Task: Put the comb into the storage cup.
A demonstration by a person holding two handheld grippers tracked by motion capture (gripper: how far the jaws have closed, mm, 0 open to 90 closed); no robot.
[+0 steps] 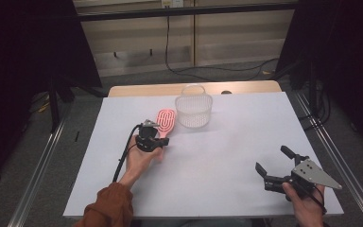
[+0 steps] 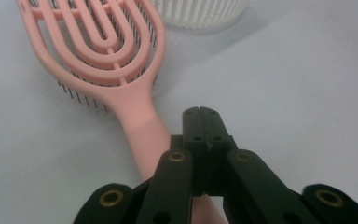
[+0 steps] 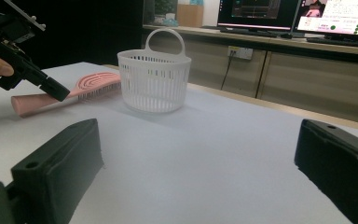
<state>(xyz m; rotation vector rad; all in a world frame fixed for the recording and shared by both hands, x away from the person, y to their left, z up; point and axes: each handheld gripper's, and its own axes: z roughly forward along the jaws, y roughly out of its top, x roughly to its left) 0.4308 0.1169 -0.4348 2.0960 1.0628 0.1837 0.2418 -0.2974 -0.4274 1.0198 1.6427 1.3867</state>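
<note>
Pink hairbrush [image 1: 166, 122] lies flat on the white table [image 1: 227, 156], bristles down, head pointing away from the person, handle end toward them. Just to its right, close but not clearly touching, stands a white slatted basket [image 1: 194, 111] w/ a hoop handle, upright, near the far edge of the white sheet.

Left gripper [image 1: 147, 137] sits over the brush handle, tips angled down at it. In the left gripper view the two black jaws are pressed together, no gap btwn them, and the pink handle [image 2: 147, 135] runs alongside and under them on the left, not clamped btwn the pads. So: closed, gripping nothing as far as I can see. Whether the tips actually touch the handle, can't tell. From the right gripper view the left gripper [image 3: 51, 88] shows its tip right at the brush [image 3: 70, 93], about where handle meets head. The person's left hand [image 1: 142, 158] holds it, rust-coloured sleeve [image 1: 108, 205] coming in from the near edge, black cable [image 1: 125, 151] trailing back.

Right gripper [image 1: 276, 165] is well apart from all that, at the near right corner of the table, held low, grey three-cornered plate [image 1: 319, 174] on top. Its jaws stand wide, nothing btwn them; in its own view they frame bare table w/ the basket [image 3: 154, 81] and brush farther off
</note>
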